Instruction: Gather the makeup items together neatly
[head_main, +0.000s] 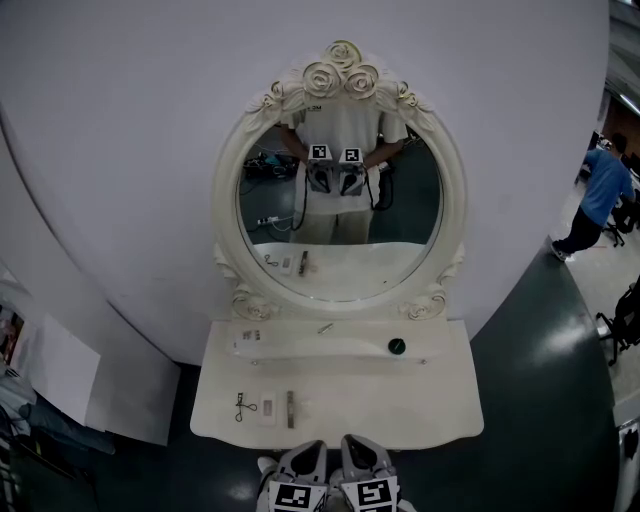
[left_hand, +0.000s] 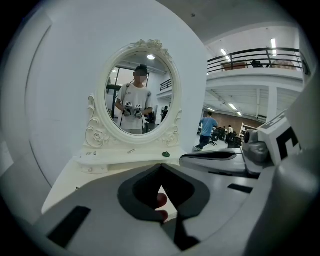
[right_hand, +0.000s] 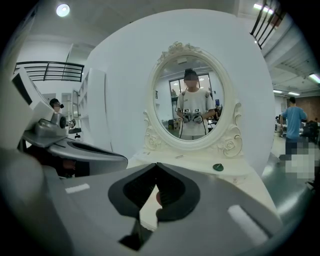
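Observation:
On the white vanity table (head_main: 400, 410), an eyelash curler (head_main: 241, 406), a small white item (head_main: 267, 408) and a brown stick (head_main: 291, 408) lie in a row at the front left. The raised shelf (head_main: 340, 348) below the mirror carries small items (head_main: 250, 337) at its left, a thin silver piece (head_main: 325, 327) and a dark green round lid (head_main: 397, 346). My left gripper (head_main: 312, 447) and right gripper (head_main: 352, 442) hover side by side at the table's front edge, both shut and empty. The green lid (left_hand: 166, 154) (right_hand: 218, 167) shows far ahead of both grippers.
An oval mirror (head_main: 340, 215) with a rose-carved frame stands at the back and reflects the person holding the grippers. The table sits against a curved white wall. A person in blue (head_main: 600, 195) walks at the far right. White boards (head_main: 60, 365) lean at the left.

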